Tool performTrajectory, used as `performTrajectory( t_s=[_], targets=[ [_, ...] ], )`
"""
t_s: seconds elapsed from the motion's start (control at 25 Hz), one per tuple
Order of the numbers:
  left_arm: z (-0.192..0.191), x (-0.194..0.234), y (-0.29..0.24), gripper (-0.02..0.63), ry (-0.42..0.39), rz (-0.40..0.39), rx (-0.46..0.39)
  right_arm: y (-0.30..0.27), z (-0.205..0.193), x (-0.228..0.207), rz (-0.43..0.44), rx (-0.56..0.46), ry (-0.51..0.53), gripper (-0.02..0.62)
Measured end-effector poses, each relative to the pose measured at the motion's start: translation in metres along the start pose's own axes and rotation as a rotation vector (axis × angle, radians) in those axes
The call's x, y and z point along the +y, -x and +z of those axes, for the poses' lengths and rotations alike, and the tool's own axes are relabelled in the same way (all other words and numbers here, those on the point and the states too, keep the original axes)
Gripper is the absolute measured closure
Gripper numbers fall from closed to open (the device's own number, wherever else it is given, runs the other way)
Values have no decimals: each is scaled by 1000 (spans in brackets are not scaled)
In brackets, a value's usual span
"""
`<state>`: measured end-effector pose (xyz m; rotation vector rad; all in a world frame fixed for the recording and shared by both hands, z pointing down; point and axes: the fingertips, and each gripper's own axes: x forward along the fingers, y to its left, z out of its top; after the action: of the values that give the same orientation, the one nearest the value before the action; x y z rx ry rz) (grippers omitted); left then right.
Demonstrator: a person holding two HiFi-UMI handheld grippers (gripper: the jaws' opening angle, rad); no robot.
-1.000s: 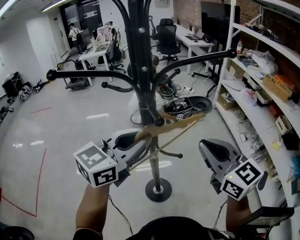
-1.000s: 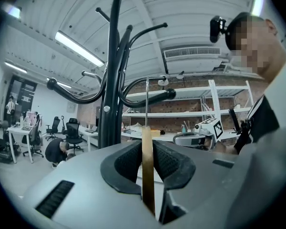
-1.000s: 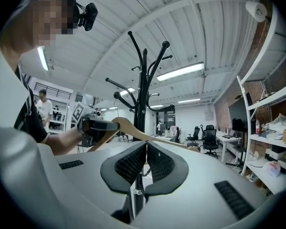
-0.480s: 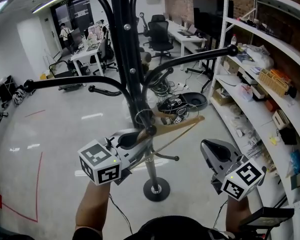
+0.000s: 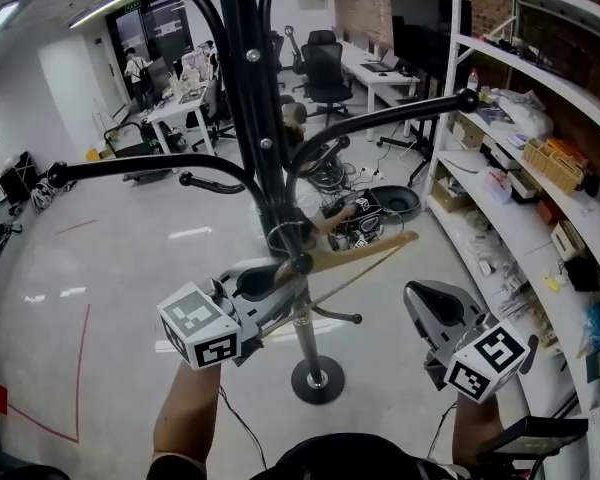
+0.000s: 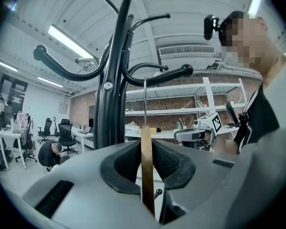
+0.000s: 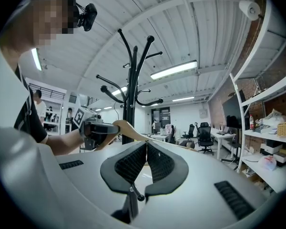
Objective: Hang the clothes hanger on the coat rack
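Wooden clothes hanger (image 5: 370,247) centre frame, clamped edge-on in left hand-held gripper (image 6: 147,161), wire hook (image 6: 144,104) hard against black coat rack (image 5: 248,98) pole. Right hand-held gripper (image 7: 146,162) lower right, jaws pressed together, empty.

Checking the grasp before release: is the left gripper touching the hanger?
Touching. The left gripper view shows the left gripper with its jaws closed on the wooden hanger, which stands edge-on between them with no gap on either side.
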<state>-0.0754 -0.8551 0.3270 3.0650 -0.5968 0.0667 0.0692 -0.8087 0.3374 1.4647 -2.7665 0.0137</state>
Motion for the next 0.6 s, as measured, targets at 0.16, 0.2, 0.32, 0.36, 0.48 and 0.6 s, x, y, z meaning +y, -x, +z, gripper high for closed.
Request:
performTrajectory(
  t_s=[0.16, 0.2, 0.32, 0.36, 0.48, 0.6],
  targets=[
    [1, 3, -2, 551, -63, 43, -28, 4, -2, -3, -3, 0, 0, 588],
    [2, 4, -1, 551, -78, 54, -40, 6, -2, -2, -3, 1, 3, 588],
    [6, 6, 6, 540, -110, 79, -86, 9, -2, 0, -4, 1, 11, 588],
    [8, 7, 7, 535, -117, 85, -99, 9, -2, 0, -5, 0, 13, 588],
    [13, 9, 10, 518, -155, 110, -118, 11, -1, -2, -4, 2, 13, 588],
    [19, 10, 14, 501, -216, 152, -122, 10, -1, -1, 3, 8, 11, 588]
  ],
)
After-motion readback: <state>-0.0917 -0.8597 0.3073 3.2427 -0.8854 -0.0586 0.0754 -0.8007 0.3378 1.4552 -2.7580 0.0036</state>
